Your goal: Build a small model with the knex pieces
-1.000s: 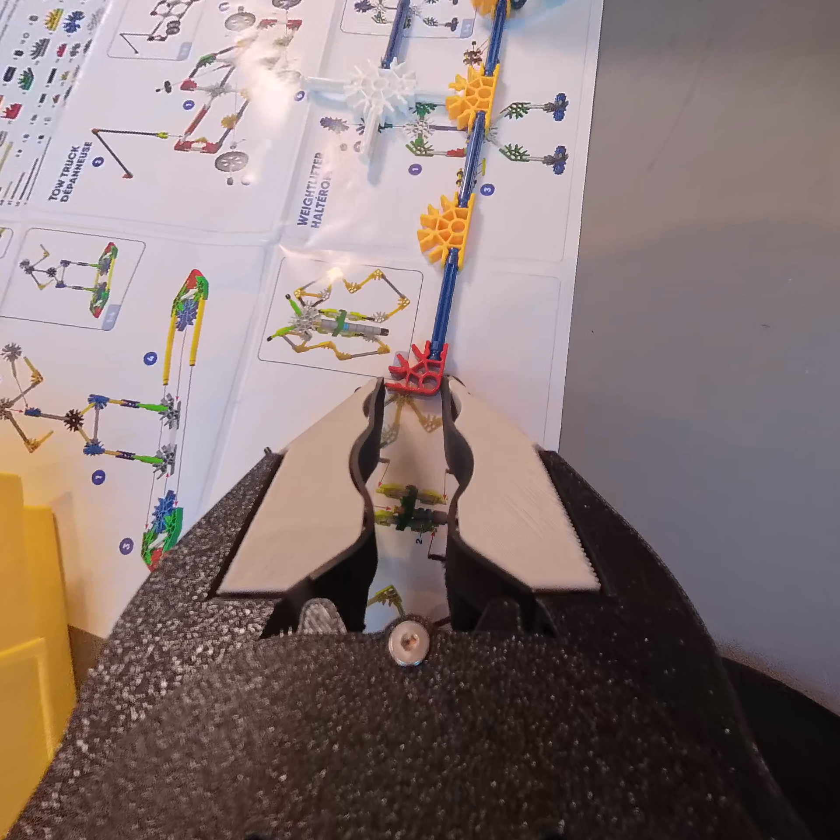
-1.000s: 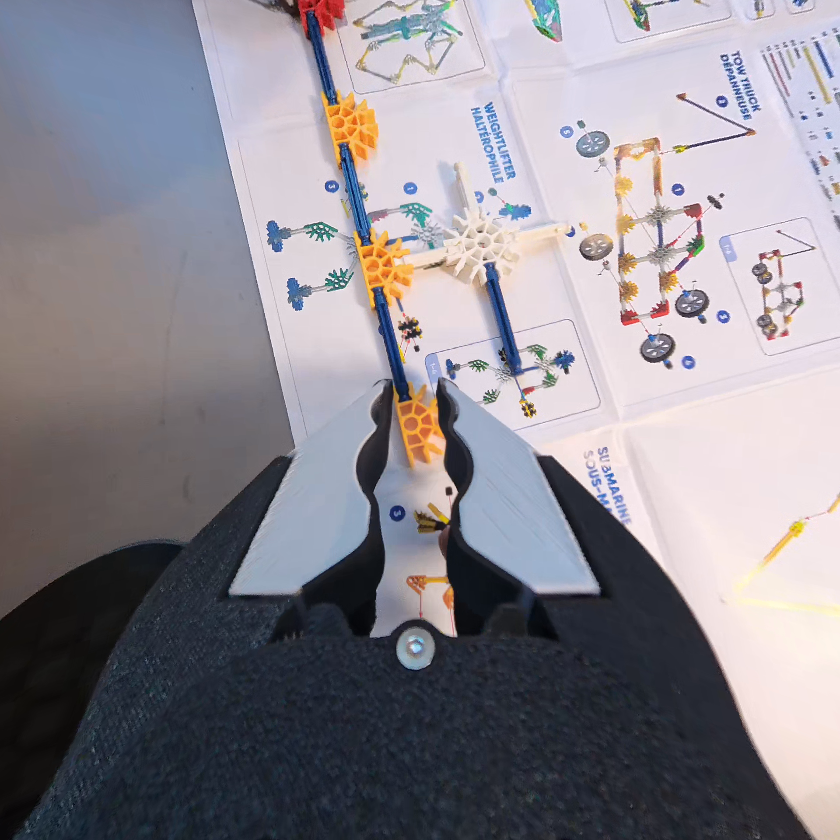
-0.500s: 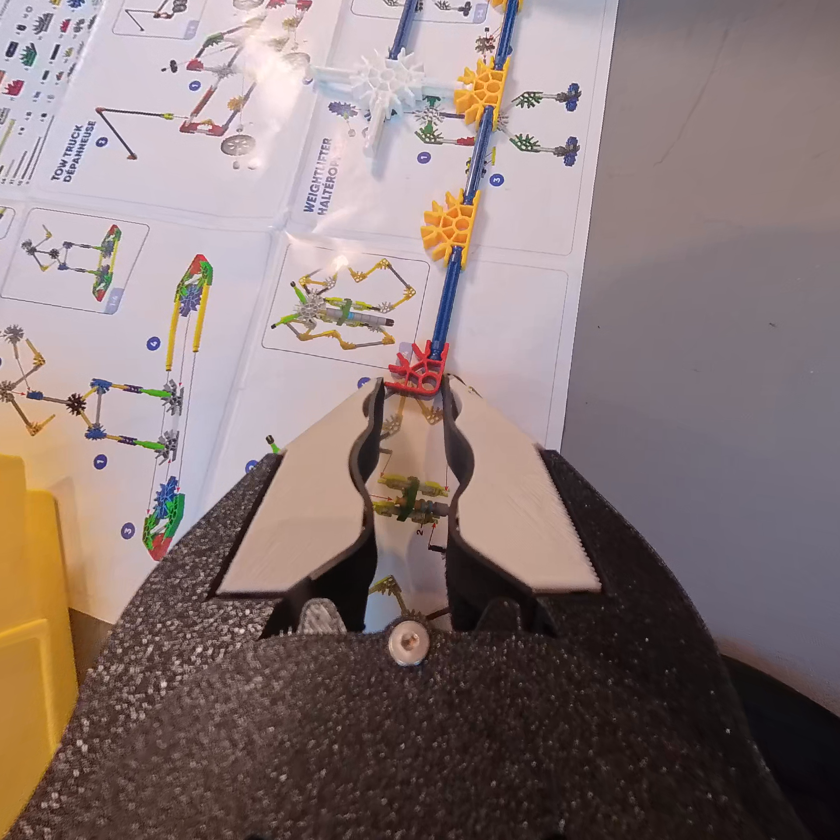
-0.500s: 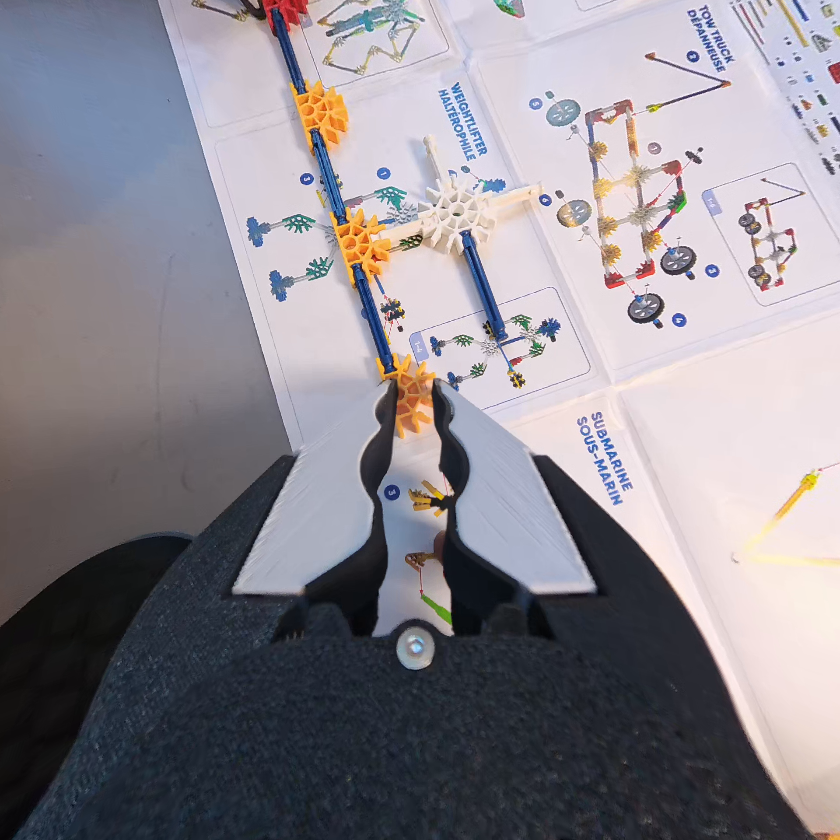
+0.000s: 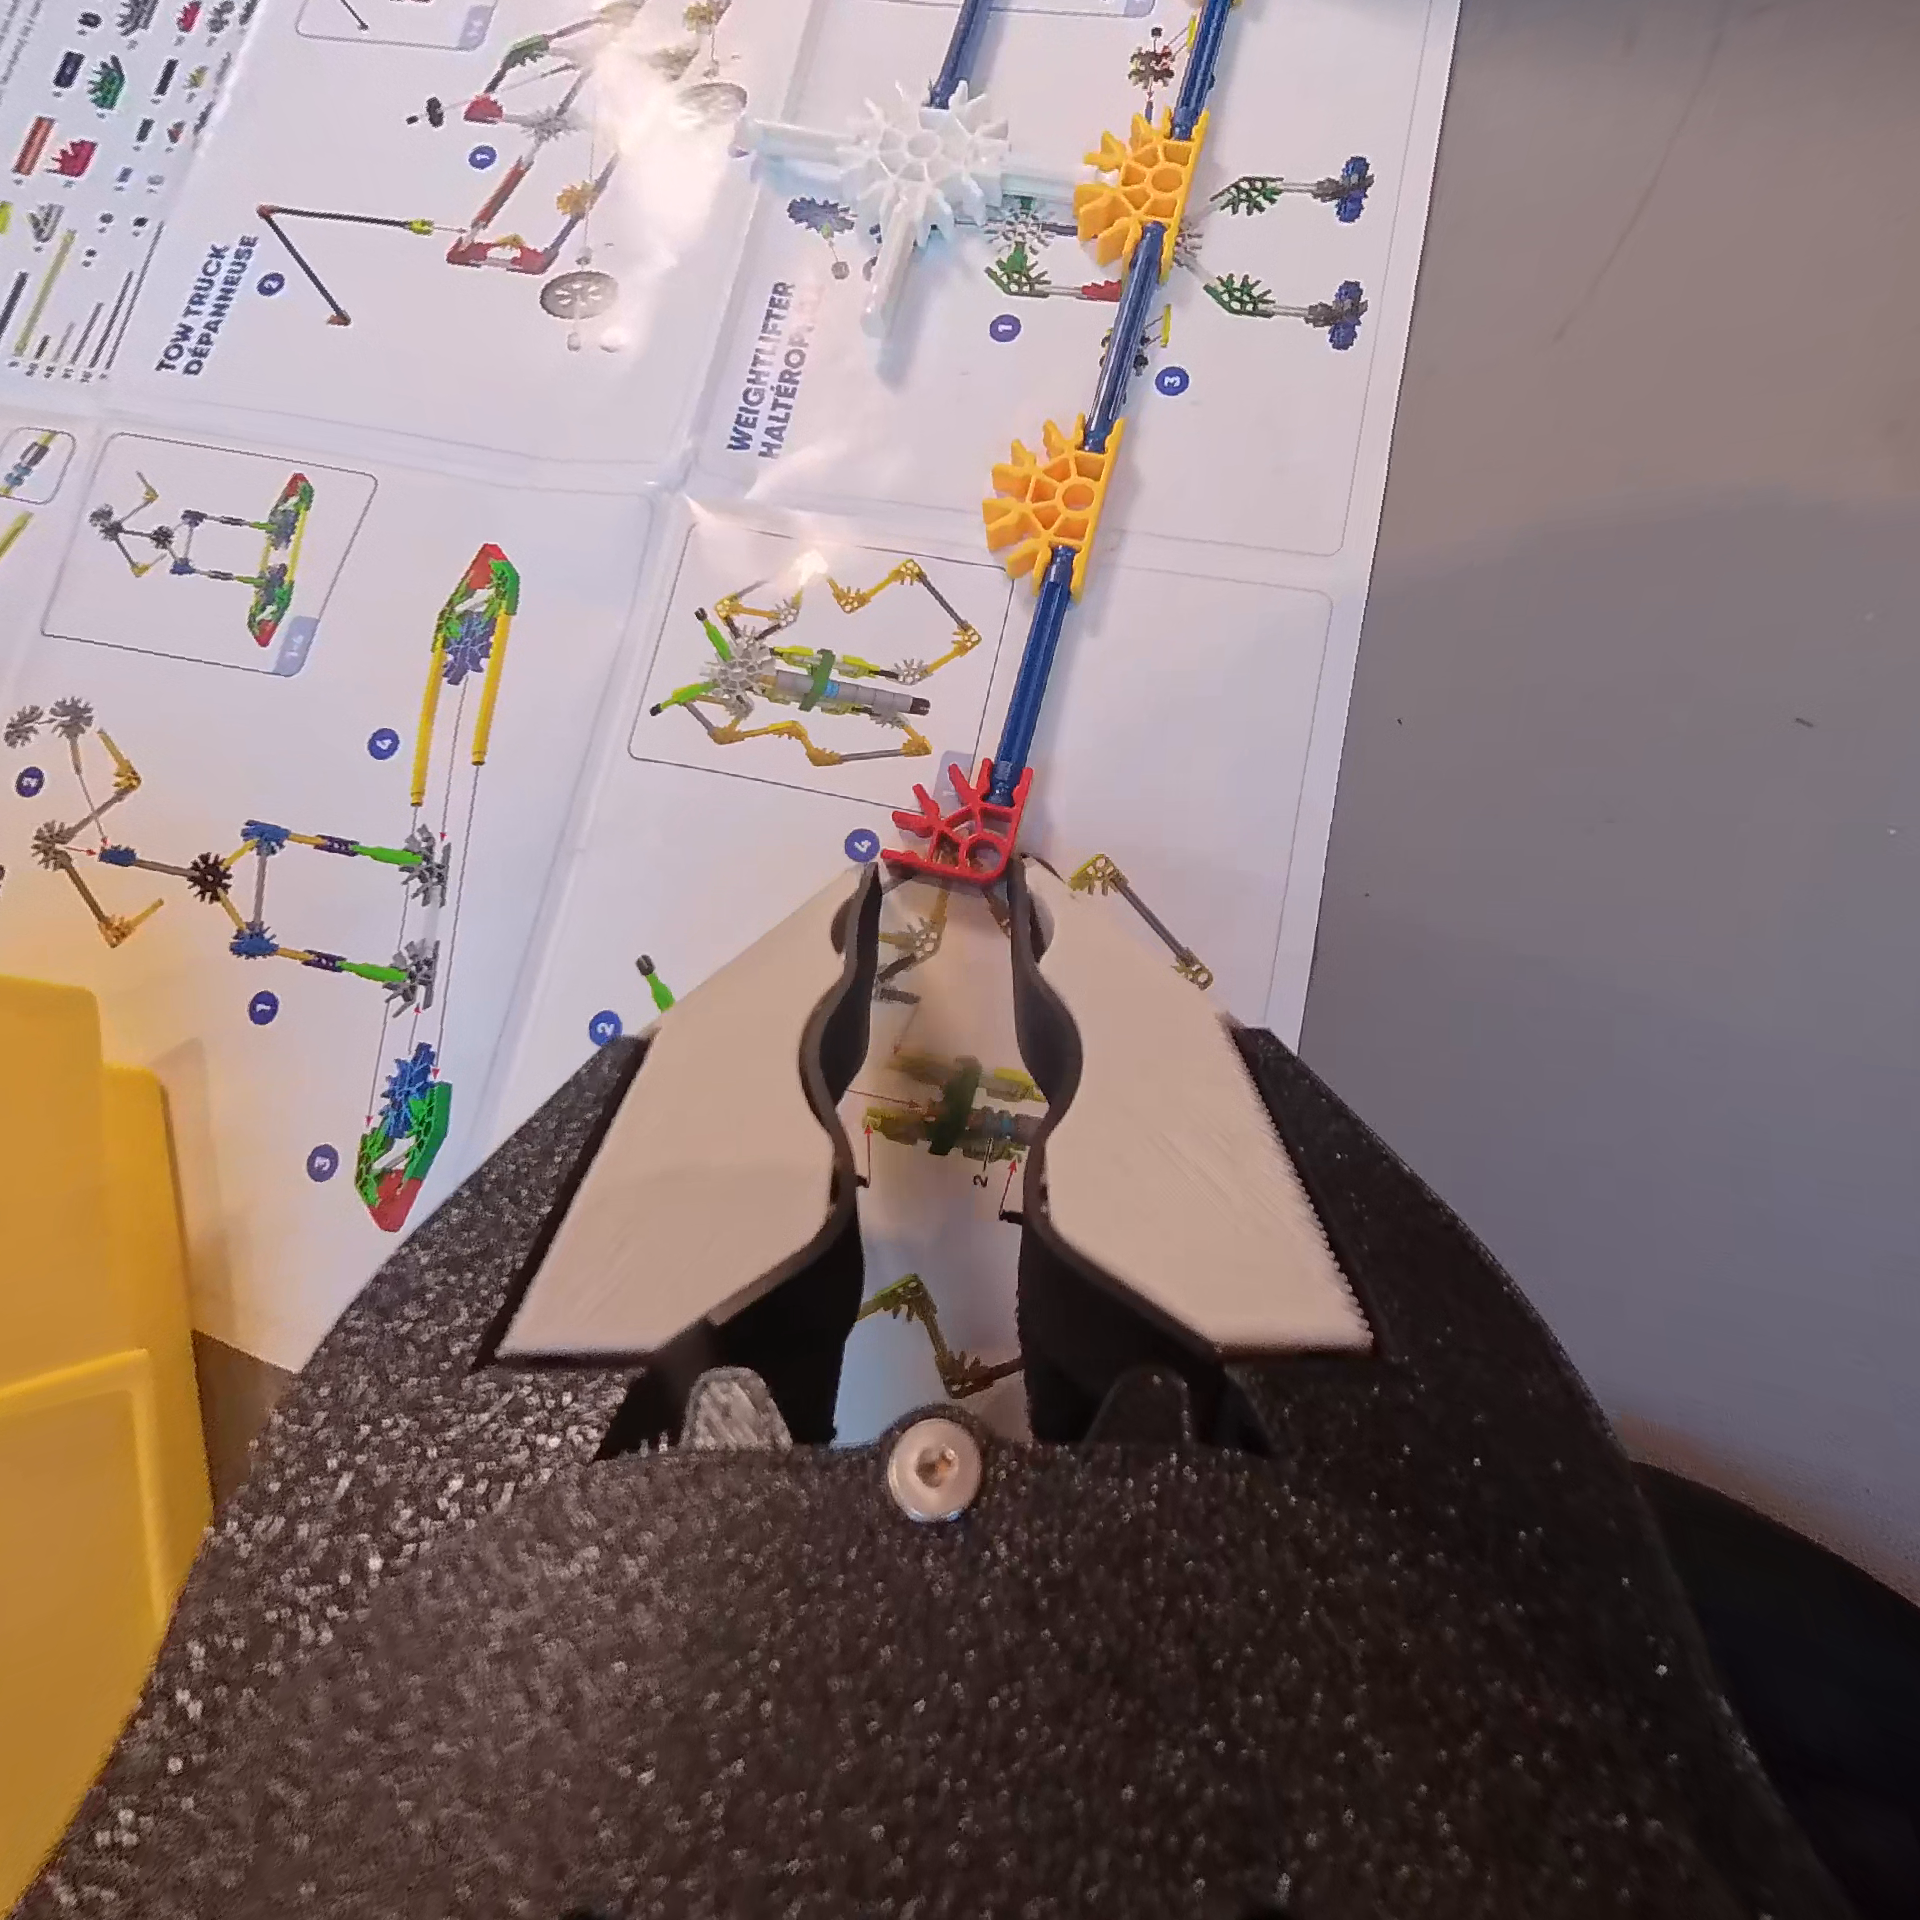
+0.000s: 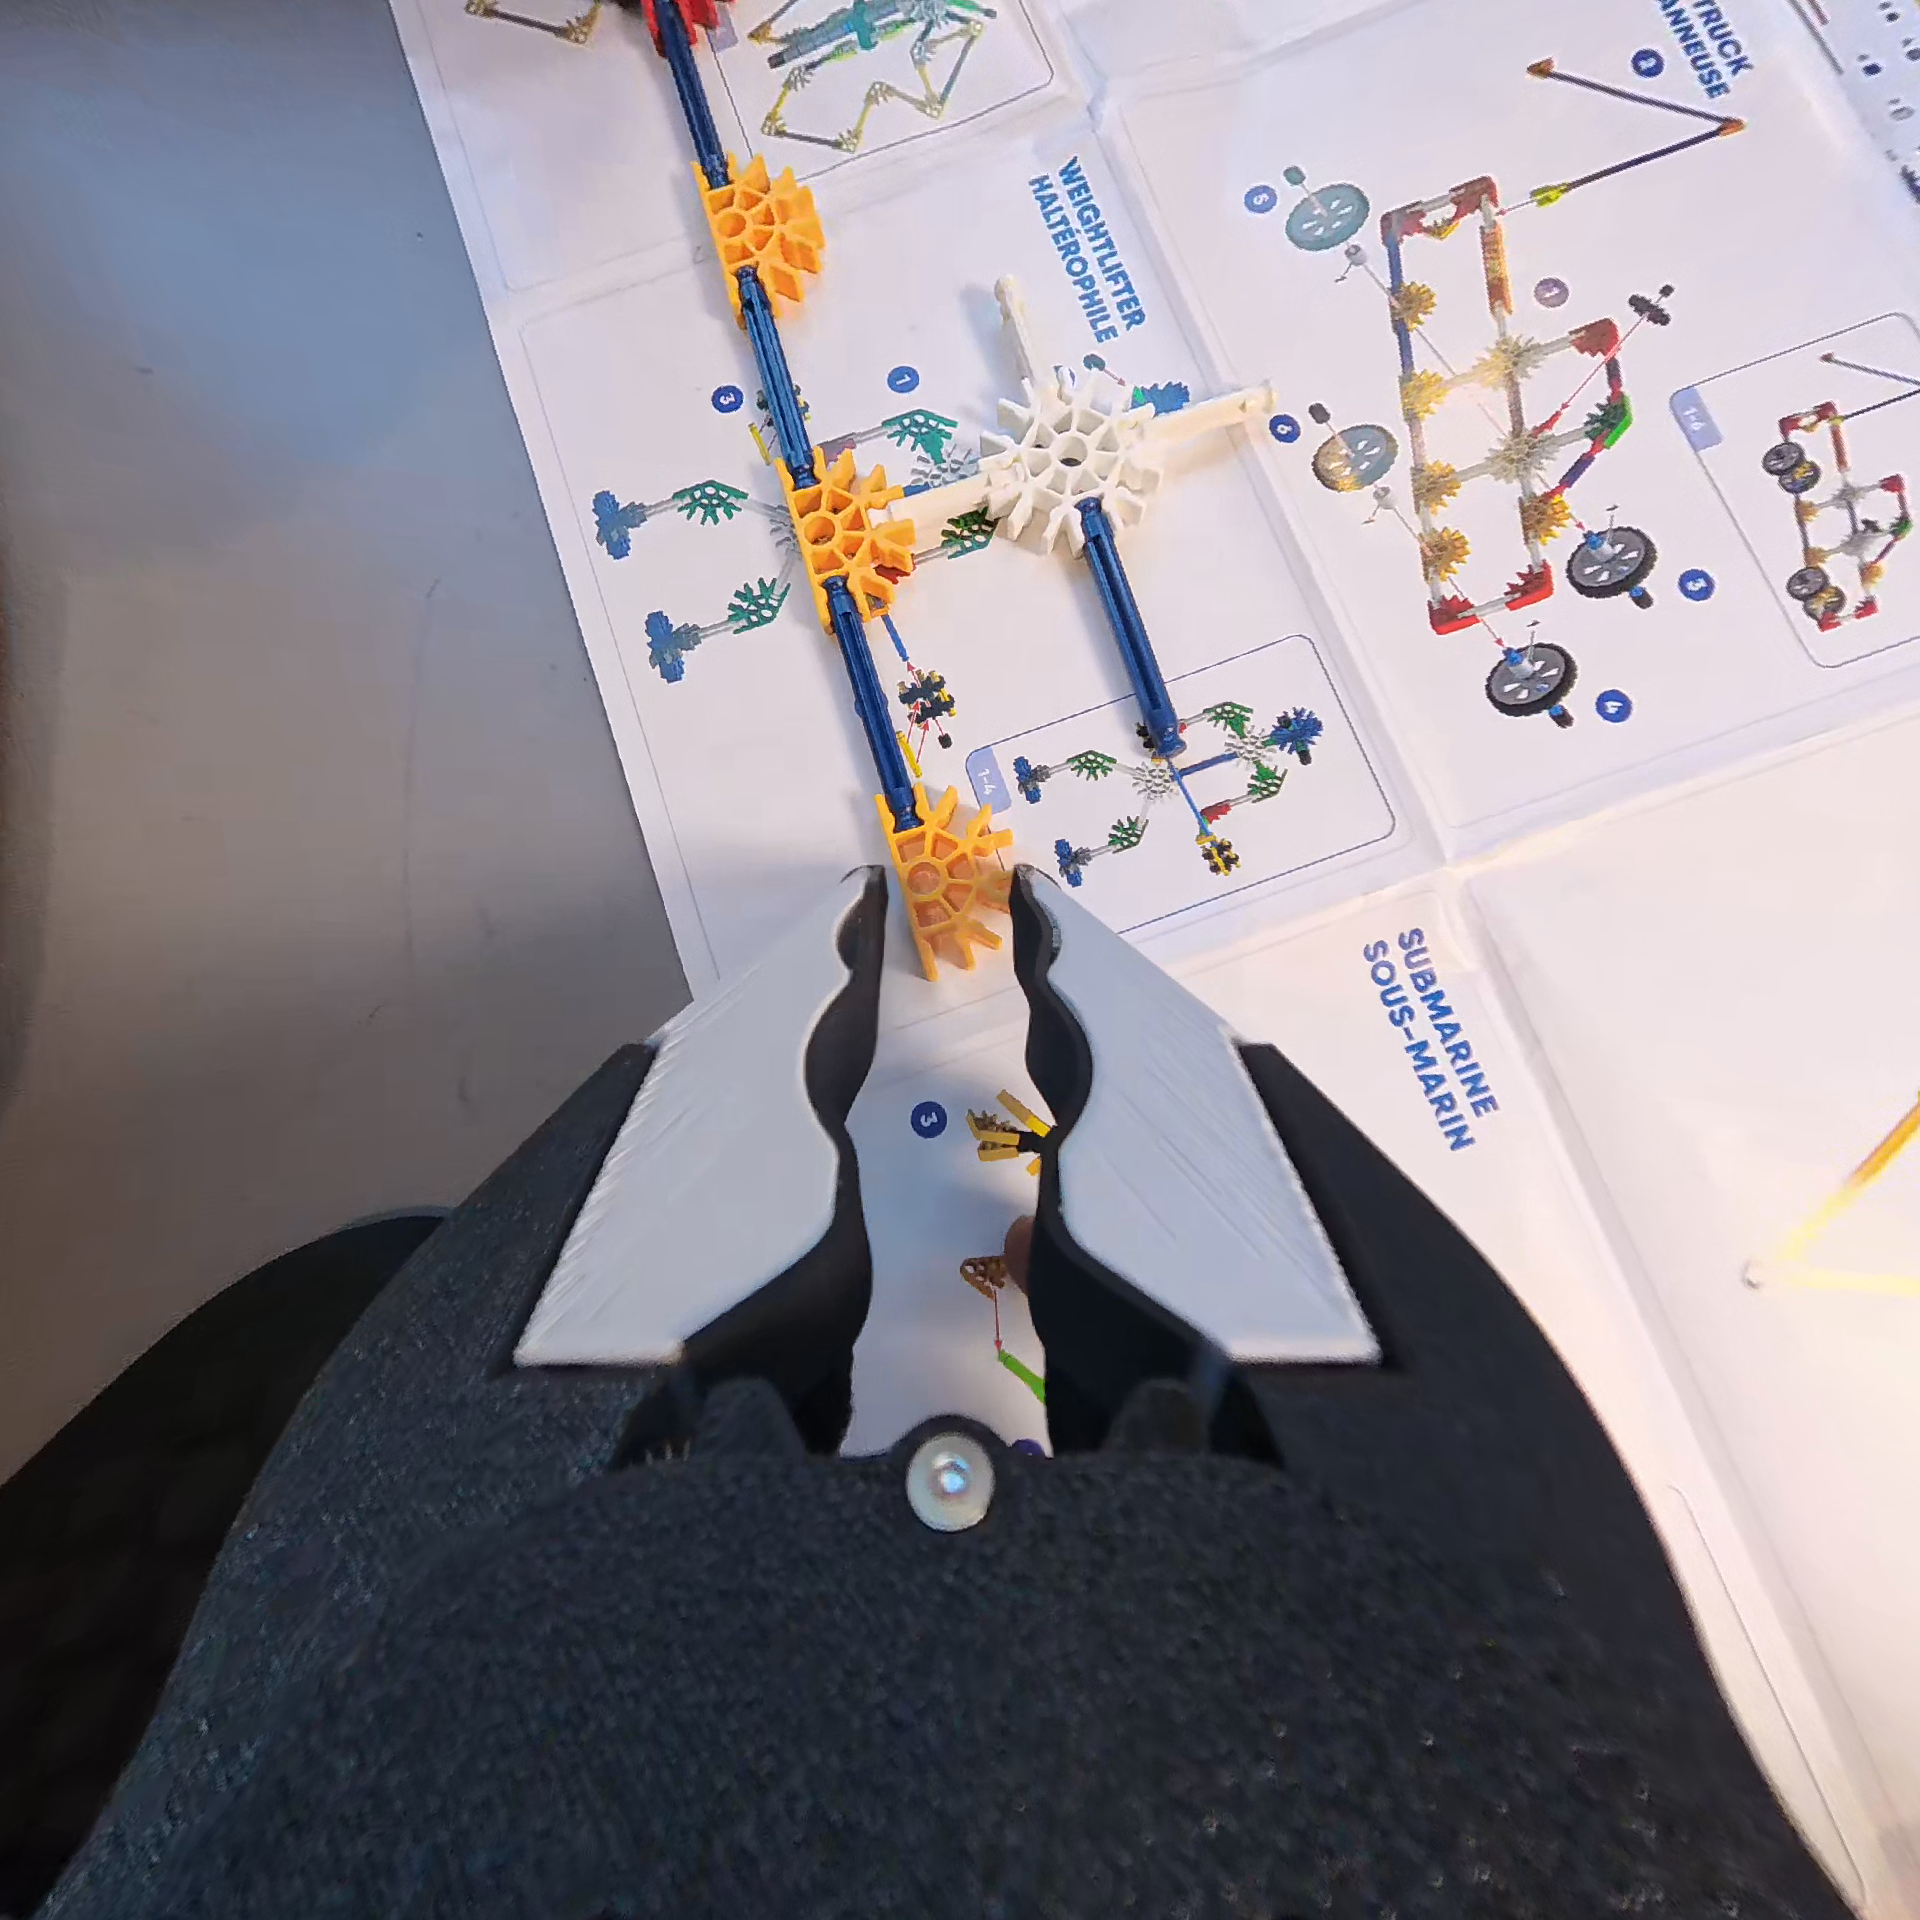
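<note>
A chain of blue rods (image 5: 1029, 686) and yellow connectors (image 5: 1055, 504) lies along the edge of a printed instruction sheet (image 5: 1195, 675). My left gripper (image 5: 945, 876) is shut on the red corner connector (image 5: 961, 826) at one end, held at the very tips. In the right wrist view the end yellow connector (image 6: 940, 883) lies flat between the tips of my right gripper (image 6: 948, 881). Its jaws stand a little apart and grip nothing. A white connector (image 6: 1070, 468) with white rods joins the middle yellow connector (image 6: 842, 530).
A grey table (image 5: 1662, 727) runs beside the sheet; it also shows in the right wrist view (image 6: 260, 520). A yellow box (image 5: 73, 1351) stands at the left near my left gripper. A blue rod (image 6: 1127, 623) sticks out from the white connector.
The right gripper has drawn back: the end yellow connector was deep between its fingers and now sits flat at the tips. The left gripper keeps the red connector and has shifted slightly.
</note>
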Available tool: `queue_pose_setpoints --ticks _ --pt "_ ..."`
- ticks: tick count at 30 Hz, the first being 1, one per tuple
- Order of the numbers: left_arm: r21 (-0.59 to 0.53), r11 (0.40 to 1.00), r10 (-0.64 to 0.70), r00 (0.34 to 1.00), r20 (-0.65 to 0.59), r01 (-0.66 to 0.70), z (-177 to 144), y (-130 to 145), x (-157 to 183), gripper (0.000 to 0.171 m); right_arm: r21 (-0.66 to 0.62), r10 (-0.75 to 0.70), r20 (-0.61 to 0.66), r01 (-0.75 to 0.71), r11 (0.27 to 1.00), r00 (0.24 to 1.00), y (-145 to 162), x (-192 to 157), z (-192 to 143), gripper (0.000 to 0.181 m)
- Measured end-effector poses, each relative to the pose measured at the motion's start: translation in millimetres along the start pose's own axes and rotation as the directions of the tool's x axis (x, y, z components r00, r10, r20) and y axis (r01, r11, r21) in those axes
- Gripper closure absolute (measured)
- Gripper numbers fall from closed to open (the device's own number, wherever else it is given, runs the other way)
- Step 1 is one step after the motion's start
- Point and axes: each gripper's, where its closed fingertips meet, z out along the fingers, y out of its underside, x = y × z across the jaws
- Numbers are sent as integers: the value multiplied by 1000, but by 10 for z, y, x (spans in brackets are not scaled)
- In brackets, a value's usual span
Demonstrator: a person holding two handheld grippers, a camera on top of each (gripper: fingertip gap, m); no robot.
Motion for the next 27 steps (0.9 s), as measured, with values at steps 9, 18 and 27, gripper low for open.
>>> queue_pose_setpoints --ticks 9,18,27 --pt "17 1000 -15 1000 1 15 1 -4 -28 145 -3 -25 -31 25 1000 999 -23 14 31 160" --pt "38 998 -44 998 -34 45 17 -14 -7 149 24 -58 -69 59 998 996 -43 82 23 166" --pt "73 996 -51 998 -34 53 1 -60 -31 149 74 -14 -66 19 997 998 -95 111 -28 161"
